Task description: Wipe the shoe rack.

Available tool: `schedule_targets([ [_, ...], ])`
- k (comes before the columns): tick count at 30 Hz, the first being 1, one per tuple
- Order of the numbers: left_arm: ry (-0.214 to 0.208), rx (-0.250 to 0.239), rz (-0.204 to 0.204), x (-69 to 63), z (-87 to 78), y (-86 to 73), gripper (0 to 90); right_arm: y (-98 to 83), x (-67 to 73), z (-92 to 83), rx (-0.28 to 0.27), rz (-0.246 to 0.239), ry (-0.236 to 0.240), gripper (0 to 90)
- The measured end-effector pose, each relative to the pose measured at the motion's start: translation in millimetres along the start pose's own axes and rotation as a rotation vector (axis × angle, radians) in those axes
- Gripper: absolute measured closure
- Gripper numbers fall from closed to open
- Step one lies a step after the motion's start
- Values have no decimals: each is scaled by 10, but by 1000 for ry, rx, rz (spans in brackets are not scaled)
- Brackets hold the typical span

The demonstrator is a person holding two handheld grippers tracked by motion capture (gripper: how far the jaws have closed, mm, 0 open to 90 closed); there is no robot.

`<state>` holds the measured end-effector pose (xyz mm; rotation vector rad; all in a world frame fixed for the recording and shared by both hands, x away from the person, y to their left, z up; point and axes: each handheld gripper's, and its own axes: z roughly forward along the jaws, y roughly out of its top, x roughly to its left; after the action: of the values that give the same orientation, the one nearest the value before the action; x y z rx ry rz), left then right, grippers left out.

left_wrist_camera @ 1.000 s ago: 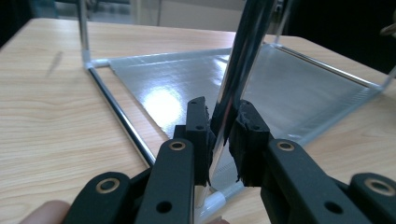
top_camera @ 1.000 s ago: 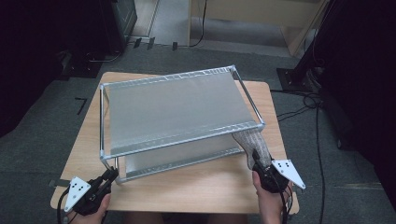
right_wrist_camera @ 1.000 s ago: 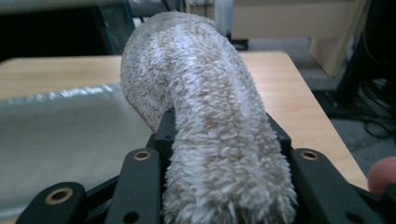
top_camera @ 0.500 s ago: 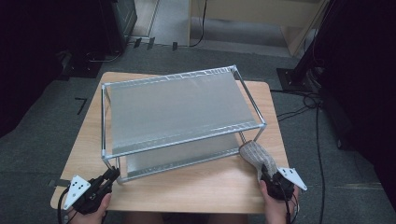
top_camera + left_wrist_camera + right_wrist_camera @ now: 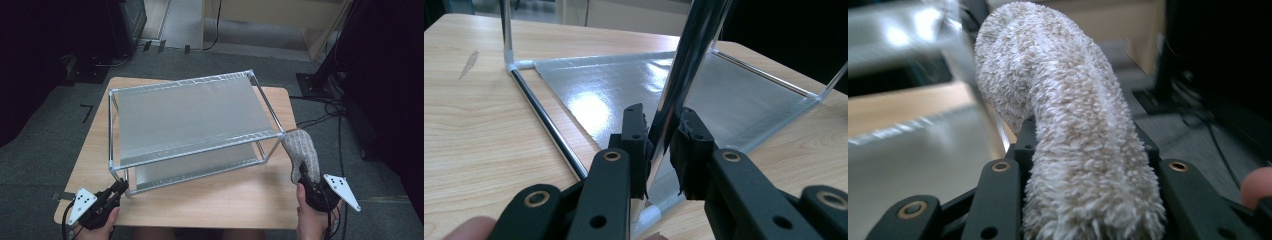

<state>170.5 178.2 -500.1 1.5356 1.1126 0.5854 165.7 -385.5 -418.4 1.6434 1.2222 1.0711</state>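
Cloth clamped in right gripper, long axis pointing up-forward, tip beside rack near-right corner post. Left gripper closed on near-left post, steadying rack on table.

My left claw is black, with brass-coloured rivets, and it bites a shiny chrome post of the silver rack. That rack's 2 shelves are a pale, glossy grey, with bright white glare on the lower one. My right claw is black too, and it grips a fluffy towel of speckled beige and cream. The table is light wood with a fine brown grain. Each claw carries a light grey 3-cornered plate with dark dots. The floor is dark grey carpet.
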Motion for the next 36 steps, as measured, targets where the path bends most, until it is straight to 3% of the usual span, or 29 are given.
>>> schedule_targets([
  [8,-3,1,8,4,-1,0,778,361,417,-120,-139,-72,92,610],
  [15,-3,1,9,3,-1,0,779,500,840,-21,-141,-167,200,606],
  [20,-5,2,12,1,1,-2,779,634,1033,128,-158,-187,203,601],
  [22,-5,-1,11,-1,4,-3,779,685,1079,255,-130,-202,215,550],
  [25,-7,0,12,1,2,-3,779,685,1118,443,-31,-206,249,294],
  [27,-7,1,14,2,1,-3,780,648,1120,427,-35,-203,252,247],
  [28,-8,-1,12,1,2,-4,780,620,1114,404,-45,-200,257,260],
  [31,-11,0,18,-1,3,-5,780,530,1084,389,-61,-200,278,514],
  [32,-15,-1,23,-8,5,-6,781,493,1075,397,-52,-214,281,560],
  [36,-31,5,47,-41,11,-8,786,469,1039,398,-54,-216,268,625],
])
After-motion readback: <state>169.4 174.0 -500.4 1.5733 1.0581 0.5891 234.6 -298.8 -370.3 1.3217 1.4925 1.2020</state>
